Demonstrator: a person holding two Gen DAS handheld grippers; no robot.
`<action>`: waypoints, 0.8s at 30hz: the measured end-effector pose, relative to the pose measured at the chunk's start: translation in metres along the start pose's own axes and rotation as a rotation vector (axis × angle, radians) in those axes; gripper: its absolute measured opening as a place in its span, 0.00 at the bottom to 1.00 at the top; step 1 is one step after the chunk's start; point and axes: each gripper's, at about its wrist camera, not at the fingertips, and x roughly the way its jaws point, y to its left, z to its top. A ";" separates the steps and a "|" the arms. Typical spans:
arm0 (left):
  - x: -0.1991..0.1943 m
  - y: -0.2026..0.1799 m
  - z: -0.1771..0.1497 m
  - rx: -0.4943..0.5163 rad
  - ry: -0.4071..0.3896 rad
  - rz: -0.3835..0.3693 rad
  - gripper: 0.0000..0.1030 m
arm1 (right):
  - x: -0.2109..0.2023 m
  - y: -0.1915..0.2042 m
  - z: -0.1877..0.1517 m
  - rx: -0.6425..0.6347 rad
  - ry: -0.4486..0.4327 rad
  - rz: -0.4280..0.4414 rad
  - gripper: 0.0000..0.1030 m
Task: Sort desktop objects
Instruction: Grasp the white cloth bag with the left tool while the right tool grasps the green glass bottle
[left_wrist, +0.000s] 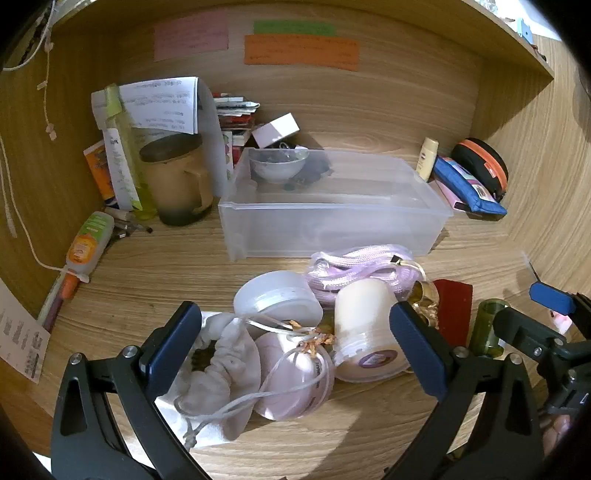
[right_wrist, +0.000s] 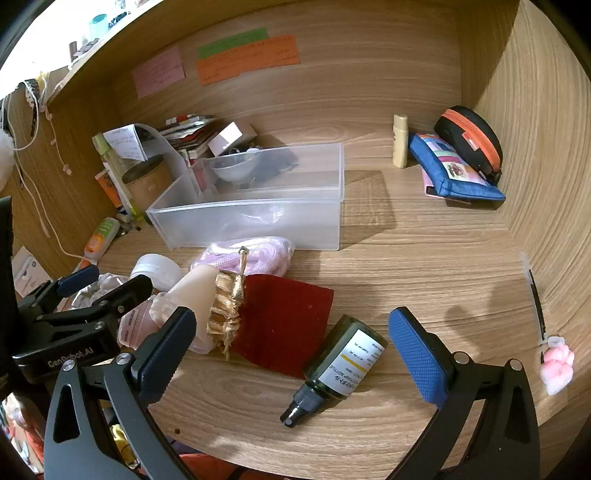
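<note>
A heap of small items lies on the wooden desk in front of a clear plastic bin. In the left wrist view my left gripper is open over a white scrunchie, a pink pouch, a white round jar and a cream cup. In the right wrist view my right gripper is open around a red velvet pouch and a dark green spray bottle lying on its side. A pink cord bundle lies behind them.
The bin holds a white bowl. A tan mug, papers and a glue bottle stand at the left. A blue pouch, an orange-trimmed case and a small cream tube sit at the back right. A pink charm hangs on the right wall.
</note>
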 end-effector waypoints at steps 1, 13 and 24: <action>-0.002 0.000 0.000 0.001 -0.006 0.006 1.00 | 0.000 0.000 0.000 0.001 -0.001 0.000 1.00; -0.024 0.051 -0.012 -0.061 -0.026 0.003 1.00 | 0.002 -0.011 -0.013 0.007 0.020 -0.029 1.00; 0.000 0.086 -0.047 -0.141 0.113 -0.107 1.00 | 0.036 -0.020 -0.040 -0.030 0.155 -0.054 1.00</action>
